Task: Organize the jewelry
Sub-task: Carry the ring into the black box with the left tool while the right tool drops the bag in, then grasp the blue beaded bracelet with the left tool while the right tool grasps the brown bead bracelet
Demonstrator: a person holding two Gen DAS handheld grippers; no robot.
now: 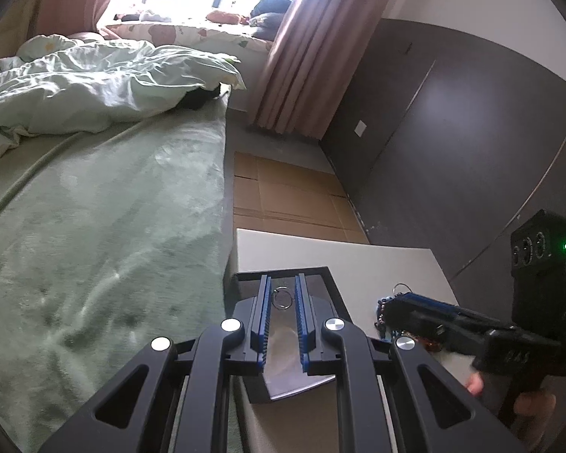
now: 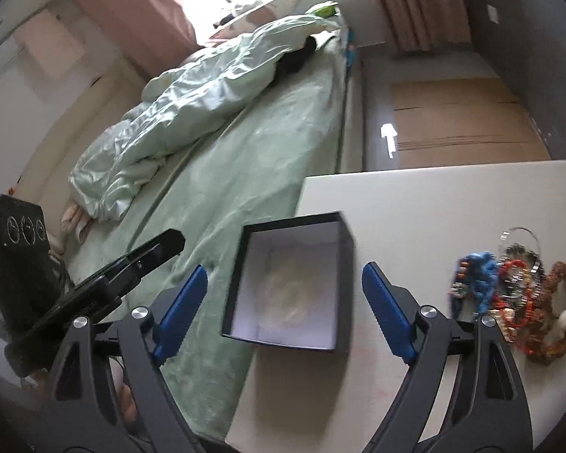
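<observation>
Here, right gripper (image 2: 283, 302): 2 blue pads wide apart, nothing between them, poised above the open black box (image 2: 343, 271) at the table (image 2: 434, 204) edge beside the bed (image 2: 245, 173). Box floor shows a pale, blurred item. Left gripper (image 1: 283, 317): fingers nearly together; a small metal ring (image 1: 283, 298) shows in the slit, pinch likely but cannot tell. Jewelry pile (image 2: 524, 287) of beads and chains lies right of the box, apart from it. Next, judged: swing right, take 1 strand only, lift clear of tangles before carrying over the box.
</observation>
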